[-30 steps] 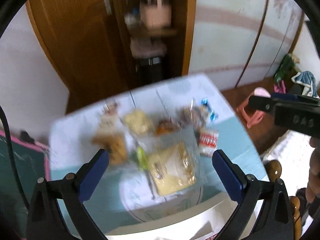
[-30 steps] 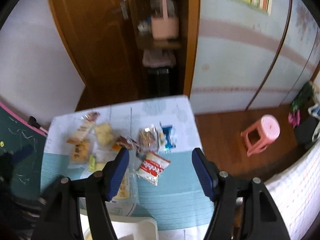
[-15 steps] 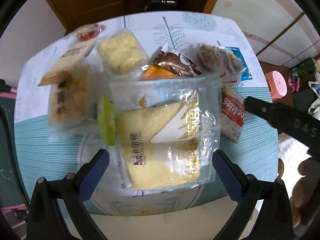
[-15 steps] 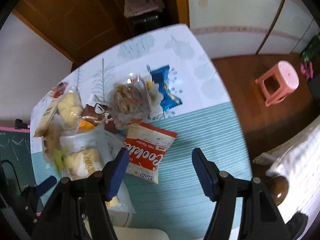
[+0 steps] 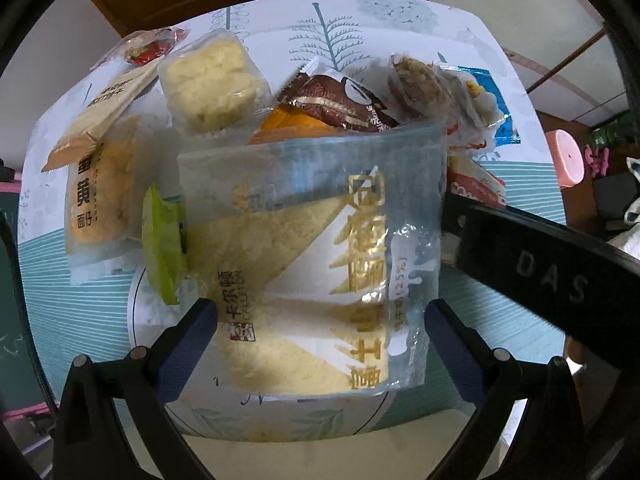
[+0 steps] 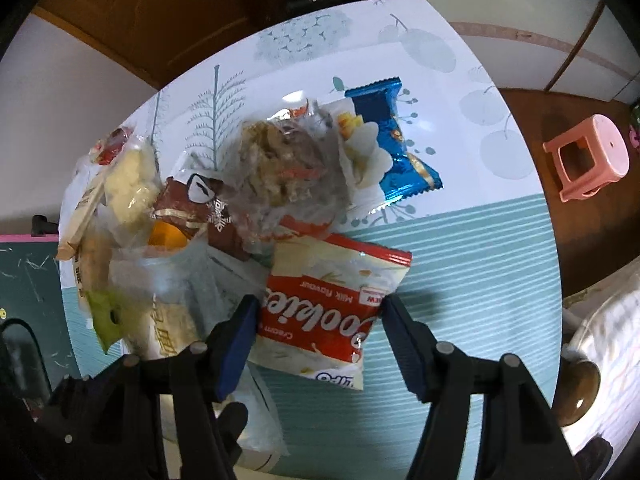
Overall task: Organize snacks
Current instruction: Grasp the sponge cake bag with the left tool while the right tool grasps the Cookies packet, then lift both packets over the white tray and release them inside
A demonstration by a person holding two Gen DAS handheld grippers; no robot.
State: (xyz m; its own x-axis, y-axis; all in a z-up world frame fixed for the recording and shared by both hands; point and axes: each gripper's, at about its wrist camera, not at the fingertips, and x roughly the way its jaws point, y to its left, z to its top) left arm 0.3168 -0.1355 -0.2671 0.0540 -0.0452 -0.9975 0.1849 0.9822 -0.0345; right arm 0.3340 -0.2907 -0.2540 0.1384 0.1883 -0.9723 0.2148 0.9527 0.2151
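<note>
A heap of wrapped snacks lies on the table (image 6: 460, 280). My left gripper (image 5: 322, 312) points straight down, open, and straddles a large clear bag of yellow sandwich cake (image 5: 316, 240); its blue pads stand at the bag's two side edges. My right gripper (image 6: 319, 312) hangs over a red-and-white cookies bag (image 6: 332, 296). Its jaws are closing, with the bag's lower part between them and the pads beside its edges. Part of the right gripper's black body (image 5: 540, 272) crosses the left wrist view.
Further back lie a brown packet (image 5: 336, 100), a clear bag of crumbly clusters (image 6: 280, 168), a blue packet (image 6: 394, 140), a pale puffed cake (image 5: 212, 80), a green packet (image 5: 164, 240) and a beige cracker packet (image 5: 100, 112). A white round dish (image 5: 140, 320) sits under the cake bag. A pink stool (image 6: 588, 156) stands on the floor.
Both grippers have come down toward the table and tipped to face it, so the snacks fill the views. The right gripper's fingers stand slightly closer together.
</note>
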